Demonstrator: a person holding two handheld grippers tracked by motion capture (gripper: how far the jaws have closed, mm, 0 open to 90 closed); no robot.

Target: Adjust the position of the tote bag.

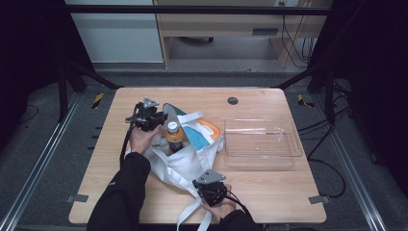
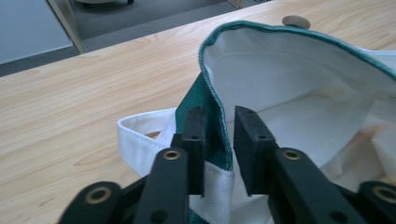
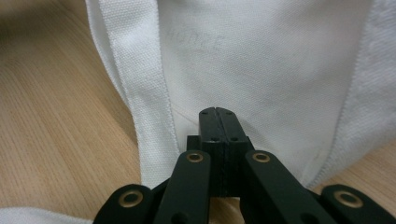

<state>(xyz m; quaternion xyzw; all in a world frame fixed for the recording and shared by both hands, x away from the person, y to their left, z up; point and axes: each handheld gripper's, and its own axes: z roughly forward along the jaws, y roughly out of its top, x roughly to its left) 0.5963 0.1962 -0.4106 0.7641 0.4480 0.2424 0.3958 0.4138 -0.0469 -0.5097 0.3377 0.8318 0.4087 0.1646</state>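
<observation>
Canvas tote bag (image 1: 185,161) lying at table (image 1: 269,192) centre, mouth toward 12 o'clock, an orange drink bottle (image 1: 174,136) standing in the opening. A clear plastic tray (image 1: 284,154) sits at the bag's 3 o'clock, empty as far as can be seen. Left gripper (image 2: 219,133), at the bag's 10 o'clock: jaws apart, straddling the green-trimmed rim (image 2: 215,100) without pinching it. Right gripper (image 3: 218,119), at the bag's 6 o'clock: jaws pressed together against the white cloth between the two straps (image 3: 140,107); whether any fabric is pinched cannot be told. Likely risks: the unclamped rim may slip from between the left jaws and the mouth sag shut; a pull at the bottom edge could tip the bottle over
</observation>
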